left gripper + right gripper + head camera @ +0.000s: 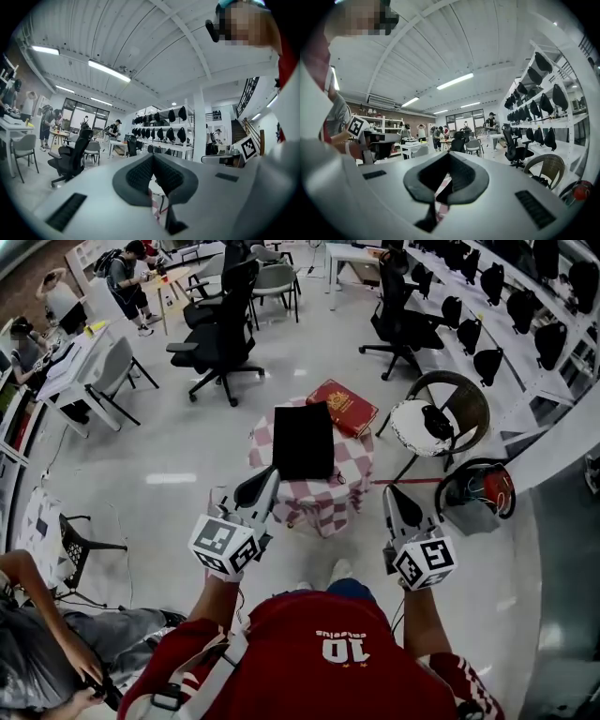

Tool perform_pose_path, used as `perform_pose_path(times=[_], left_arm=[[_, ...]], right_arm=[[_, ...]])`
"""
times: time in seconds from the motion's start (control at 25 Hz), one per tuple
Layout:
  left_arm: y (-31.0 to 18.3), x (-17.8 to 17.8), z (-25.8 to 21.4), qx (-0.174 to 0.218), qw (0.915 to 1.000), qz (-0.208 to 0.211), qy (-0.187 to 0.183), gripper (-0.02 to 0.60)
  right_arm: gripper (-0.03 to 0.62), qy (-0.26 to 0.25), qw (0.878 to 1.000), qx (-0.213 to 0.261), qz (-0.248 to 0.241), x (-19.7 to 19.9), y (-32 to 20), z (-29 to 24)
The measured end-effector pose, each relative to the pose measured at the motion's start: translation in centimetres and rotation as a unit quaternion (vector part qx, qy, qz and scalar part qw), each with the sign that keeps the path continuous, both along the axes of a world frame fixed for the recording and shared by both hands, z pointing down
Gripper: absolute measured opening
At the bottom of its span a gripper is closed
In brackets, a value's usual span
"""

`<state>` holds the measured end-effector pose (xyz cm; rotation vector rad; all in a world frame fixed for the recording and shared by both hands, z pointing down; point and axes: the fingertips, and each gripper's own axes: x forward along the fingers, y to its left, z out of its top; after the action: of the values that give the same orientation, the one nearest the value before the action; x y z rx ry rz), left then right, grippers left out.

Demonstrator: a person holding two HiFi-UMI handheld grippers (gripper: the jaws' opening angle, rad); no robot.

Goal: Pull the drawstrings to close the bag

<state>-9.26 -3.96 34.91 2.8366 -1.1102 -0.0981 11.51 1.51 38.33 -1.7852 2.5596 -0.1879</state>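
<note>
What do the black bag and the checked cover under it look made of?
The black bag looks like matte fabric: it lies flat with no shine, though the weave is too small to tell. The checked cover looks like soft cloth, pink and white, hanging in folds at its edges.
</note>
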Motion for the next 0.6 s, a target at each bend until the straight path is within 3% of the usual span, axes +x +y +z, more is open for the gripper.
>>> perform_pose_path(times=[0.6], left_arm=[[-7.2, 1.4, -0.3, 0.007, 0.9996, -0.026, -0.007, 0.008]], right_arm=[[0.015, 0.007, 1.000, 0.010, -0.017, 1.9, -9.9, 0.0]])
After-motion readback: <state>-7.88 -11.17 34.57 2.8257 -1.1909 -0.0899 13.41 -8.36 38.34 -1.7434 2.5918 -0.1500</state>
